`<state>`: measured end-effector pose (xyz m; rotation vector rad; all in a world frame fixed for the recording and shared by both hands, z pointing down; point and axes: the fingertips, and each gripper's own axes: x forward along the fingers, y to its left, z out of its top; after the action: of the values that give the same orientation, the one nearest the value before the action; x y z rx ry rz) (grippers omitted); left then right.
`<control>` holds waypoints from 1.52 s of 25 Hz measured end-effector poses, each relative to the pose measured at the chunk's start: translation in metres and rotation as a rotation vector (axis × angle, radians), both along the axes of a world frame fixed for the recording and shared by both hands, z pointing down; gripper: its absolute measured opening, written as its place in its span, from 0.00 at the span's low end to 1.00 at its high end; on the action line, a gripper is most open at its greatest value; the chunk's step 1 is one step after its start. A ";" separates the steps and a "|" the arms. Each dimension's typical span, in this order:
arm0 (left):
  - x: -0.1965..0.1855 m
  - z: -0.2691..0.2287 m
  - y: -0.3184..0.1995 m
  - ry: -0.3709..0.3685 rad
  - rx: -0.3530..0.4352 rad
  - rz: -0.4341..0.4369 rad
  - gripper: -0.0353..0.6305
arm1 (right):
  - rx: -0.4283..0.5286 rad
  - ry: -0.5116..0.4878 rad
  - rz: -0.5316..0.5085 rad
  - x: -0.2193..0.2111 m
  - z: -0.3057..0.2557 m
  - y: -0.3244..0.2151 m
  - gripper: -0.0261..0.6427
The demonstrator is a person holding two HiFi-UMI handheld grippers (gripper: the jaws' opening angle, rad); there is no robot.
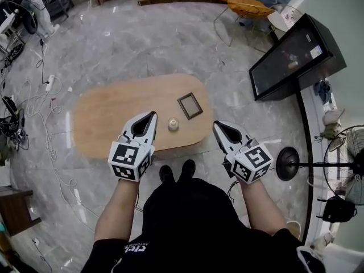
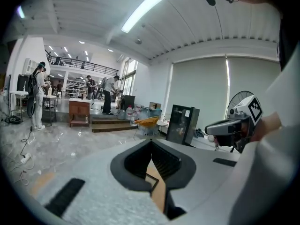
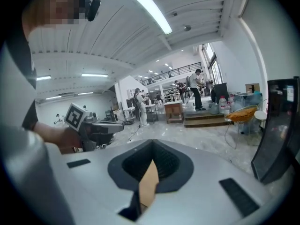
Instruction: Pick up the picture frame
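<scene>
In the head view, the picture frame point(image 1: 189, 105) lies flat on the oval wooden table point(image 1: 108, 112), just right of centre in the picture, with a small round object point(image 1: 173, 124) just below and left of it. The left gripper point(image 1: 152, 115) and right gripper point(image 1: 216, 124) hang at the table's lower edge on either side of the frame, well apart from it. That flanking position looks like the start of an approach, not a grasp. In the left gripper view, the jaws meet at their tips with nothing between them. Through the slot below shows a sliver of tabletop and a dark corner, probably the frame's. In the right gripper view, the jaws are likewise pressed together and empty, with only wood in the slot. Because the frame lies flat, the jaws will likely have to open and catch an edge.
</scene>
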<state>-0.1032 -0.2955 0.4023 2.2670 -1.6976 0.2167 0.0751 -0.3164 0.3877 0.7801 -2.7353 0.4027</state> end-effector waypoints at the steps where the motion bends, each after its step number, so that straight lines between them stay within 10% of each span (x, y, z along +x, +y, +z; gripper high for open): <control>1: -0.004 0.004 0.001 -0.002 -0.006 0.001 0.07 | -0.010 0.006 -0.003 -0.005 0.003 0.001 0.05; 38: 0.006 0.336 -0.080 0.051 -0.371 -0.038 0.07 | -0.181 0.395 -0.334 -0.044 0.367 -0.089 0.05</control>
<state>-0.0973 -0.3758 0.7385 1.9511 -1.5265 0.4234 0.0312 -0.4056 0.7550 0.3053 -2.3568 0.3701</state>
